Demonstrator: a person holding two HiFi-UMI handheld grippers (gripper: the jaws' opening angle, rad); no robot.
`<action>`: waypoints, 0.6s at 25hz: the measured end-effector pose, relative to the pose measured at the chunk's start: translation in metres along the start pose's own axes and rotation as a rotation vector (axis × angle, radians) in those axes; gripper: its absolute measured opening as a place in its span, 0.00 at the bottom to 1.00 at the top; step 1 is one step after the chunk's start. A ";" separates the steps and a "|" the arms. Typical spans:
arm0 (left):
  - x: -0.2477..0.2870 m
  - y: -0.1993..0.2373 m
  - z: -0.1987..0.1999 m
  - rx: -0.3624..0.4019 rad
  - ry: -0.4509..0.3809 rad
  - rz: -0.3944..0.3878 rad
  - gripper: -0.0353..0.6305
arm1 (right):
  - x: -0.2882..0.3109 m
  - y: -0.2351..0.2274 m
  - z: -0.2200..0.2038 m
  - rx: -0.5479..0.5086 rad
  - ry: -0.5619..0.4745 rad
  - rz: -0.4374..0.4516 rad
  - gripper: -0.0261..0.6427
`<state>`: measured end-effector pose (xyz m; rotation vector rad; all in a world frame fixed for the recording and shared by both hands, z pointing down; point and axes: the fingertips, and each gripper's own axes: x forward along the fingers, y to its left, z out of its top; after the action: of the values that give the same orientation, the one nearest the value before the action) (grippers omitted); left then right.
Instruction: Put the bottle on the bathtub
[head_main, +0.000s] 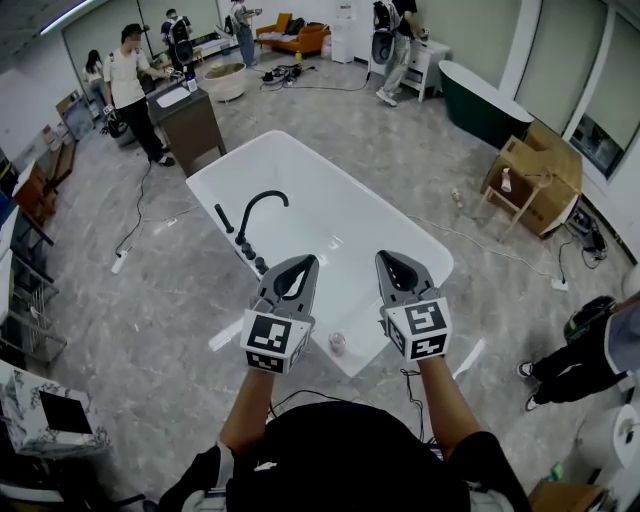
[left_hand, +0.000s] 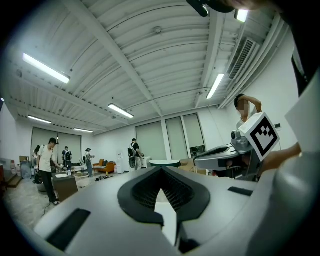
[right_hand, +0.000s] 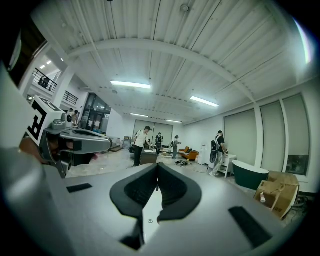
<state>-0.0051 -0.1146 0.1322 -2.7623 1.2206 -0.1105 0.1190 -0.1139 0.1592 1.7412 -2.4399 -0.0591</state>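
Standing mid-floor: white tub (head_main: 340, 235), black faucet (head_main: 255, 205) on its left rim, cables (head_main: 445, 232) trailing beside it, people (head_main: 128, 85) well beyond. Small bottle (head_main: 337, 343) at the tub's near corner, seemingly on the rim, between both grippers. Left gripper (head_main: 305, 261) and right gripper (head_main: 390, 257) held side by side over the near end, jaws pressed together, empty.

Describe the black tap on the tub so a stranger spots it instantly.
Find the white bathtub in the middle of the floor. On its left rim stands the faucet, a tall black hooked spout; the black knobs beside it are short stubs.
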 end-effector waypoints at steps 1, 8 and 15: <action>0.000 0.000 0.001 0.000 -0.001 0.001 0.07 | 0.000 0.000 0.001 -0.001 0.000 0.001 0.07; 0.001 0.000 0.002 0.002 -0.003 -0.001 0.07 | 0.002 0.002 -0.001 -0.002 0.006 0.008 0.07; 0.004 -0.002 0.002 0.004 -0.002 -0.004 0.07 | 0.002 0.001 -0.001 -0.002 0.007 0.008 0.07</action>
<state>-0.0011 -0.1158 0.1305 -2.7612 1.2125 -0.1107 0.1181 -0.1153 0.1609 1.7274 -2.4411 -0.0538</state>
